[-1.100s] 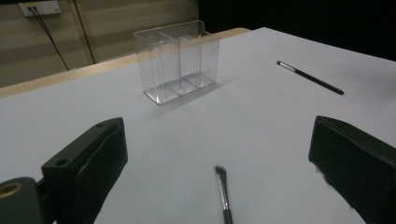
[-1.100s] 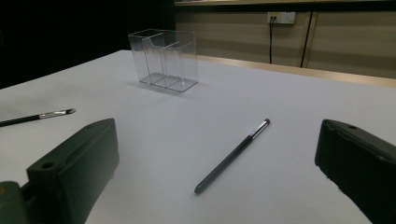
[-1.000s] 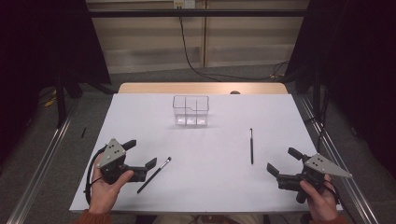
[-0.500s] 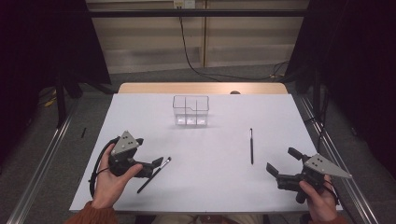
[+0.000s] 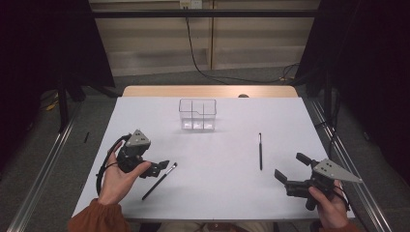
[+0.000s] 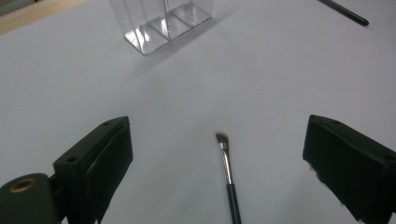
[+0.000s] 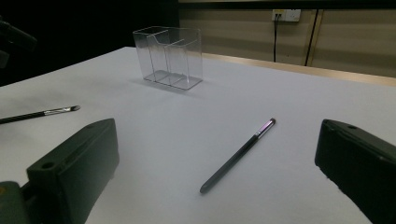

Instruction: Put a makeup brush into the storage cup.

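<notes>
From above, the left claw (image 5: pixel 162 166) hovers low over the white bench (image 5: pixel 232 188), its tips just beside the bristle end of the small brush (image 5: pixel 159 181), which lies slantwise near the front left. The left gripper view brings that brush (image 6: pixel 228 177) close: an angled tip, a metal ferrule and a dark handle lying flat on the bench between the two pads (image 6: pixel 114 158), touching neither. The jaws stand wide and have just been closing a little, with nothing gripped. The right claw (image 5: pixel 290 169) sits at the front right, jaws spread and empty. Its own view shows the grey pen (image 7: pixel 238 156) lying between its jaws but farther out, with a purple sheen at the far tip. The clear organiser (image 5: pixel 197 115) stands upright at the back centre; the right gripper view reveals its stepped compartments (image 7: pixel 170 56)
</notes>
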{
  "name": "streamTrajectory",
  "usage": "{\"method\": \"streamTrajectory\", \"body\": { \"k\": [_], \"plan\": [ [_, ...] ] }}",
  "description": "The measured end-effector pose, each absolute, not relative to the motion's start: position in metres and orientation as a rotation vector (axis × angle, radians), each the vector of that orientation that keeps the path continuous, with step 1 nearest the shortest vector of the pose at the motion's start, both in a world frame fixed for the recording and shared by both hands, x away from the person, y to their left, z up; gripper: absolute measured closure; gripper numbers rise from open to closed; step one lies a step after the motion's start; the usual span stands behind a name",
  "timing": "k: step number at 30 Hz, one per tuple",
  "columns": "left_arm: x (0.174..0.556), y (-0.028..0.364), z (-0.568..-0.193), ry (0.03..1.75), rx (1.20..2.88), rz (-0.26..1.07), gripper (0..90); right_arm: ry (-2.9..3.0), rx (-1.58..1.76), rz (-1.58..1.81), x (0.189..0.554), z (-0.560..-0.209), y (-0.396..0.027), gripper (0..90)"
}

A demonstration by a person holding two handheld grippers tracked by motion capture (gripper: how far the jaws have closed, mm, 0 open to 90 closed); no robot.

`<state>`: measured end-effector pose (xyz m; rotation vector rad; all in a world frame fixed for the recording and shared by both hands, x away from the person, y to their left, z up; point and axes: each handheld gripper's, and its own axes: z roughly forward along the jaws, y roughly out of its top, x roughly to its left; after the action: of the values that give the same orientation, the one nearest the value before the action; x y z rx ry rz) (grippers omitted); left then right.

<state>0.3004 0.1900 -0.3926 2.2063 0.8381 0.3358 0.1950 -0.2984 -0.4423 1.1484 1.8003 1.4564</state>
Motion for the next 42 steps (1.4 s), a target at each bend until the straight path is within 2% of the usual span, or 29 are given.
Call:
{"method": "streamTrajectory", "body": {
  "k": [8, 12, 15, 18, 24, 30, 42],
  "plan": [
    [0.309, 0.181, -0.396, 0.888, 2.357, 0.27, 10.5, 1.802, 1.155, 1.454, 0.195, -0.442, -0.298, 0.0],
    [0.314, 0.18, -0.402, 0.922, 2.416, 0.194, 10.5, 1.814, 1.147, 1.45, 0.196, -0.443, -0.297, 0.0],
    [0.316, 0.179, -0.404, 0.926, 2.443, 0.162, 9.5, 1.815, 1.148, 1.45, 0.196, -0.443, -0.297, 0.0],
    [0.319, 0.177, -0.407, 0.918, 2.476, 0.067, 8.9, 1.818, 1.148, 1.449, 0.196, -0.443, -0.297, 0.0],
    [0.321, 0.171, -0.414, 0.944, 2.548, 0.039, 8.8, 1.823, 1.144, 1.455, 0.196, -0.443, -0.296, 0.0],
    [0.323, 0.167, -0.418, 0.969, 2.569, -0.053, 10.6, 1.827, 1.143, 1.453, 0.196, -0.443, -0.296, 0.0],
    [0.324, 0.152, -0.429, 0.943, 2.698, 0.012, 11.3, 1.837, 1.148, 1.449, 0.196, -0.443, -0.295, 0.0]
  ]
}}
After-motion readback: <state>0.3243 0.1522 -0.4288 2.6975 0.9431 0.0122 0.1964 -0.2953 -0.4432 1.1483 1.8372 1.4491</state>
